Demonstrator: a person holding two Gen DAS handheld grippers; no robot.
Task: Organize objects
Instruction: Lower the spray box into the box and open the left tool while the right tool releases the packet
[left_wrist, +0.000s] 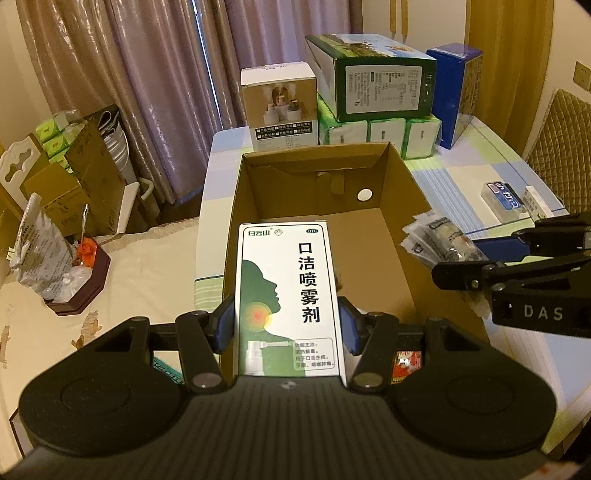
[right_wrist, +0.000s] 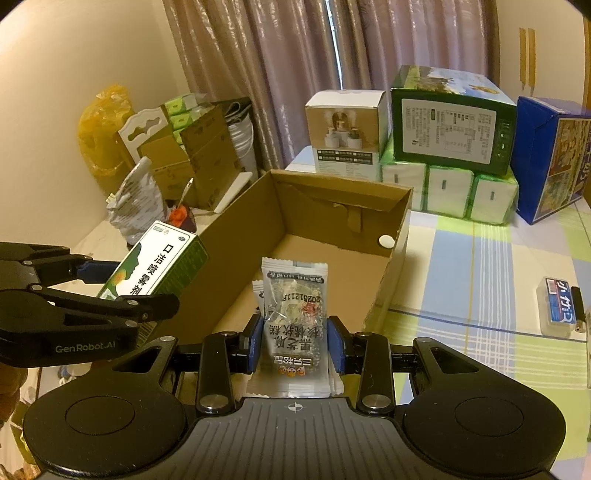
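Observation:
My left gripper (left_wrist: 287, 325) is shut on a white and green spray box (left_wrist: 286, 295), held above the near end of the open cardboard box (left_wrist: 402, 236). From the right wrist view that spray box (right_wrist: 159, 266) hangs over the cardboard box's left wall (right_wrist: 236, 236). My right gripper (right_wrist: 295, 345) is shut on a small stack of clear snack packets (right_wrist: 295, 314), held over the near right part of the carton. The snack packets (left_wrist: 439, 243) also show at the carton's right wall in the left wrist view. The carton's floor is bare.
Behind the carton stand a white humidifier box (left_wrist: 279, 107), a green carton (left_wrist: 373, 77) on tissue packs (left_wrist: 380, 134) and a blue box (left_wrist: 458, 92). A small blue and clear case (right_wrist: 559, 310) lies on the checked tablecloth at right. Clutter and cardboard (left_wrist: 74, 173) sit left.

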